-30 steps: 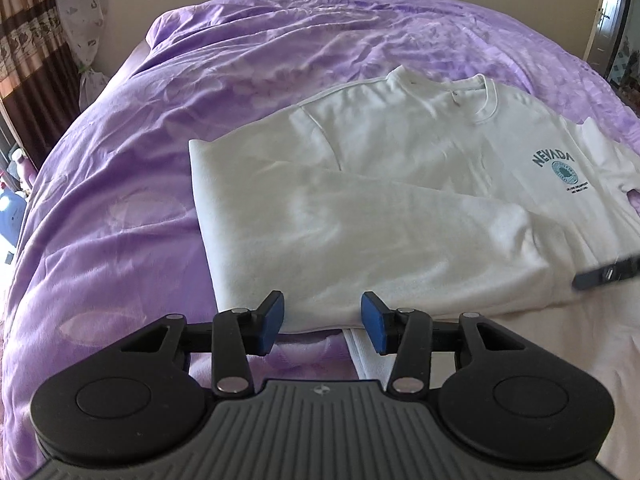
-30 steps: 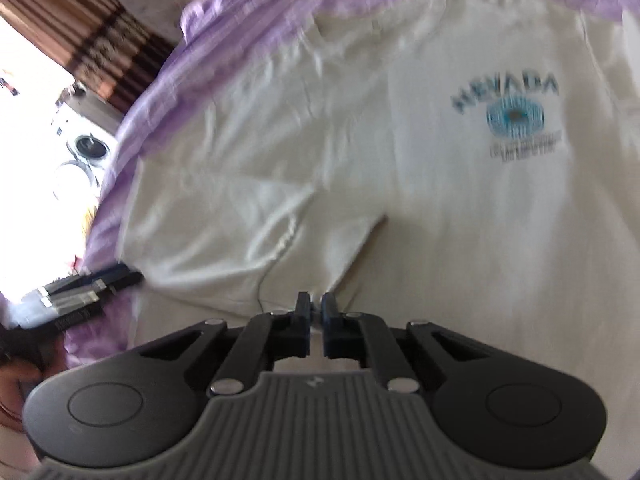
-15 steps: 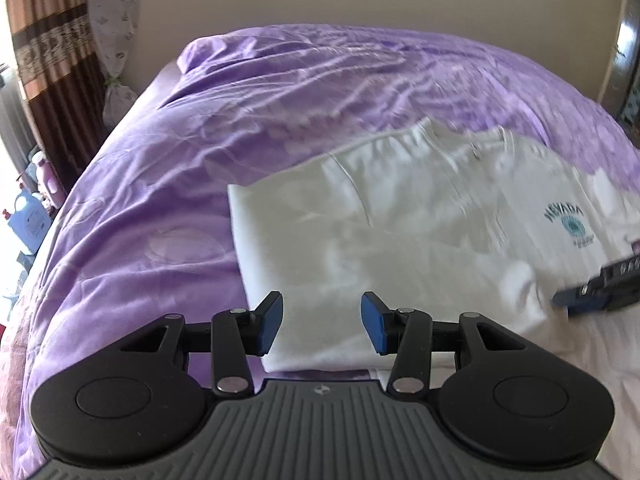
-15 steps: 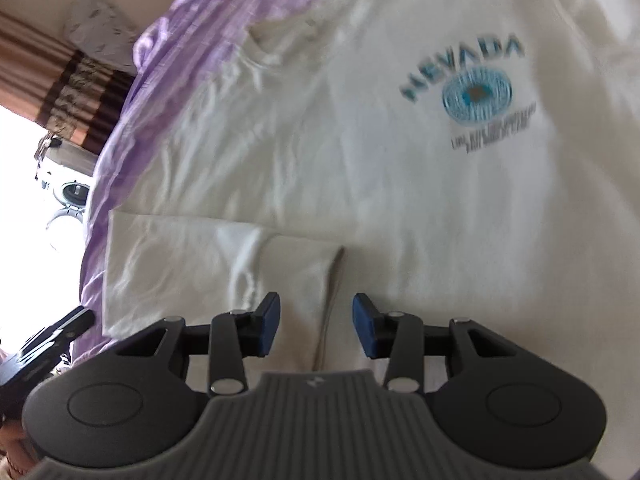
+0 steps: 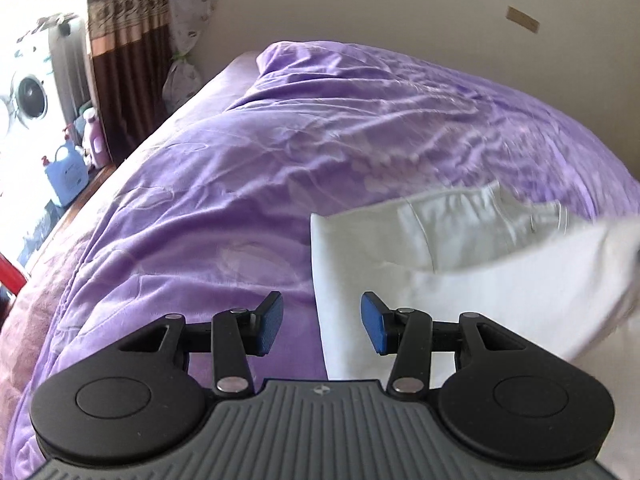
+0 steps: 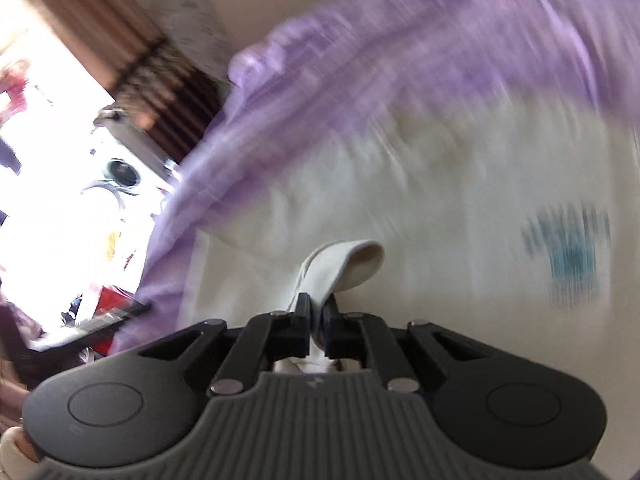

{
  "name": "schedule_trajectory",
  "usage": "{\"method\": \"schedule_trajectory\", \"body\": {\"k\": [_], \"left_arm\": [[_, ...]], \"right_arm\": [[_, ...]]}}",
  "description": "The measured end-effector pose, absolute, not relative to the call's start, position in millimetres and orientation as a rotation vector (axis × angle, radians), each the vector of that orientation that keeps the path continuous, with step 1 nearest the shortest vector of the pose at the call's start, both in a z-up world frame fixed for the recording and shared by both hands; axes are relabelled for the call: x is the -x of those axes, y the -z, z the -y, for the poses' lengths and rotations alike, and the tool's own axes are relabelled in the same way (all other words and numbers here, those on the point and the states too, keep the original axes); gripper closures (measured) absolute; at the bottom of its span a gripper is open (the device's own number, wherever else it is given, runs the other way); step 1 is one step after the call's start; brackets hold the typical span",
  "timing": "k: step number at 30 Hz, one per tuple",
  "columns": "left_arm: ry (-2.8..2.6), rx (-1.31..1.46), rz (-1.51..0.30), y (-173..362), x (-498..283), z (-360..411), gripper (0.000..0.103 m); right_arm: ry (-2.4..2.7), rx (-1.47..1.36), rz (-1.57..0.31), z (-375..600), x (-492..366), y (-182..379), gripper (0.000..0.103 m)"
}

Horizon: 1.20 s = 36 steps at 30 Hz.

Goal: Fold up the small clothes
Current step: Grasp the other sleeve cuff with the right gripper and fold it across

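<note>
A white sweatshirt (image 5: 460, 264) with a teal chest print (image 6: 572, 256) lies on a purple bedspread (image 5: 280, 168). My left gripper (image 5: 322, 324) is open and empty, hovering just above the sweatshirt's folded left edge. My right gripper (image 6: 316, 312) is shut on a fold of the sweatshirt's sleeve cuff (image 6: 340, 260), which loops up between the jaws. The right wrist view is blurred by motion.
The bed fills most of both views. A brown curtain (image 5: 120, 40), a washing machine (image 5: 24, 100) and a blue detergent bottle (image 5: 66, 176) stand off the bed's left side. A beige wall (image 5: 400, 0) lies behind the bed.
My right gripper opened, then shut on the sleeve cuff and is lifting it. My left gripper stayed open while its view swung left, so less of the sweatshirt shows.
</note>
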<state>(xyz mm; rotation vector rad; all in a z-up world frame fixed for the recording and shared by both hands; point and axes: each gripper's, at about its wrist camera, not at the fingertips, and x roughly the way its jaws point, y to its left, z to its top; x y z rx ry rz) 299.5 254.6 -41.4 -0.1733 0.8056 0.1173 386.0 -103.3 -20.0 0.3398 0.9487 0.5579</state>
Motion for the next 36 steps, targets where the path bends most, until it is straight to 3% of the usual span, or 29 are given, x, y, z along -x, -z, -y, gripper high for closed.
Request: {"method": "schedule_trajectory", "body": {"k": [6, 11, 15, 25, 29, 30, 32, 34, 36], "left_arm": [[-0.113, 0.214, -0.786, 31.0, -315.7, -252.7, 0.049], [-0.083, 0.218, -0.790, 35.8, -333.6, -238.1, 0.049], [-0.048, 0.253, -0.815, 54.6, -349.3, -224.5, 0.049], [-0.018, 0.497, -0.887, 116.4, -402.2, -224.9, 0.047], [-0.044, 0.590, -0.887, 137.2, -428.0, -231.4, 0.047], [-0.052, 0.590, -0.887, 141.8, -432.5, -231.6, 0.049], [-0.045, 0.584, -0.888, 148.5, -439.3, -229.4, 0.078], [-0.030, 0.562, -0.862, 148.2, -441.3, -227.2, 0.100], [-0.017, 0.527, -0.797, 136.6, -435.0, -224.7, 0.101]], "right_arm": [[-0.617, -0.280, -0.694, 94.9, -401.5, -103.8, 0.102], [-0.499, -0.278, -0.581, 140.3, -417.4, -145.6, 0.103], [-0.381, -0.301, -0.648, 196.3, -433.4, -107.4, 0.102], [-0.184, -0.432, -0.947, 292.9, -467.4, 89.3, 0.102], [-0.197, -0.443, -0.942, 302.7, -468.8, 110.7, 0.102], [-0.201, -0.441, -0.941, 302.4, -470.8, 111.8, 0.102], [-0.205, -0.427, -0.940, 303.9, -473.9, 114.5, 0.102], [-0.207, -0.403, -0.941, 305.2, -466.3, 110.5, 0.102], [-0.215, -0.384, -0.932, 307.5, -464.1, 107.3, 0.102]]}}
